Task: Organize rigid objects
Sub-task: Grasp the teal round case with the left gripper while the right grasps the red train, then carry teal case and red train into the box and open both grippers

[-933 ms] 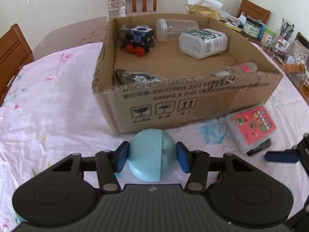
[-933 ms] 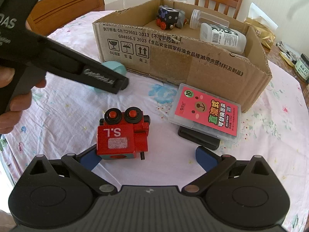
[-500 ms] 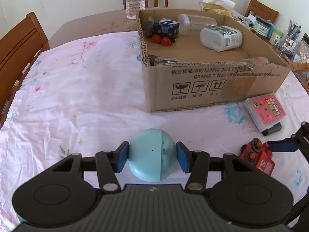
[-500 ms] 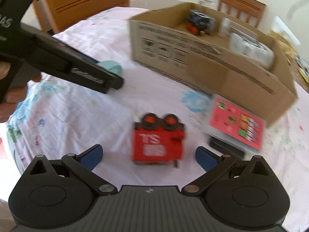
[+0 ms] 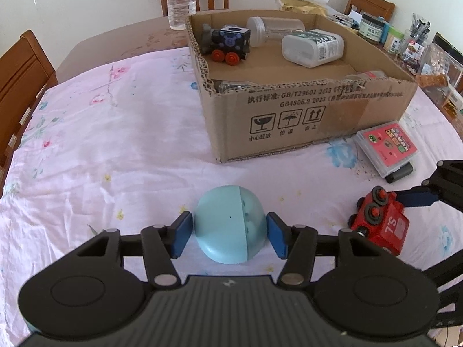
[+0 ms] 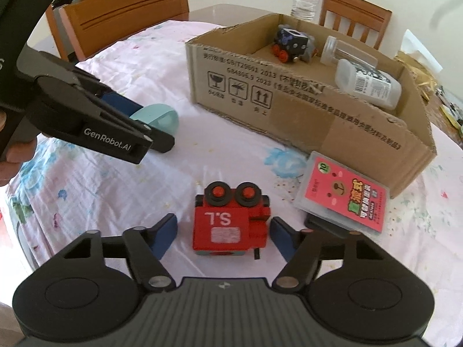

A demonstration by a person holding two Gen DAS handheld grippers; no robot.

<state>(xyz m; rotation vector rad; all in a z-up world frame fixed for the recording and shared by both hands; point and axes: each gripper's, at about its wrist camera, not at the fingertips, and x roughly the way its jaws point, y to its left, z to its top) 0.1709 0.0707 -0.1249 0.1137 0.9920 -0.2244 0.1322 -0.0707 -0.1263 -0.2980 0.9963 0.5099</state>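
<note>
My left gripper (image 5: 229, 235) is shut on a pale blue dome-shaped object (image 5: 228, 224), also in the right wrist view (image 6: 160, 117), held over the pink cloth. My right gripper (image 6: 222, 235) is open, its jaws either side of a red toy train (image 6: 230, 227) that lies on the cloth; small gaps show on both sides. The train also shows in the left wrist view (image 5: 380, 225). The cardboard box (image 5: 303, 115) stands beyond, holding a dark toy train (image 5: 228, 43), a clear jar (image 5: 275, 29) and a white bottle (image 5: 312, 47).
A pink card case (image 6: 344, 199) lies on a black item by the box's near right corner. A water bottle (image 5: 182, 0) stands behind the box. Wooden chairs (image 6: 124, 17) ring the table. Jars and clutter (image 5: 405, 40) fill the far right.
My left gripper, still holding the blue dome, has pulled back and left from the box. My right gripper has moved in around the red train and its jaws have narrowed.
</note>
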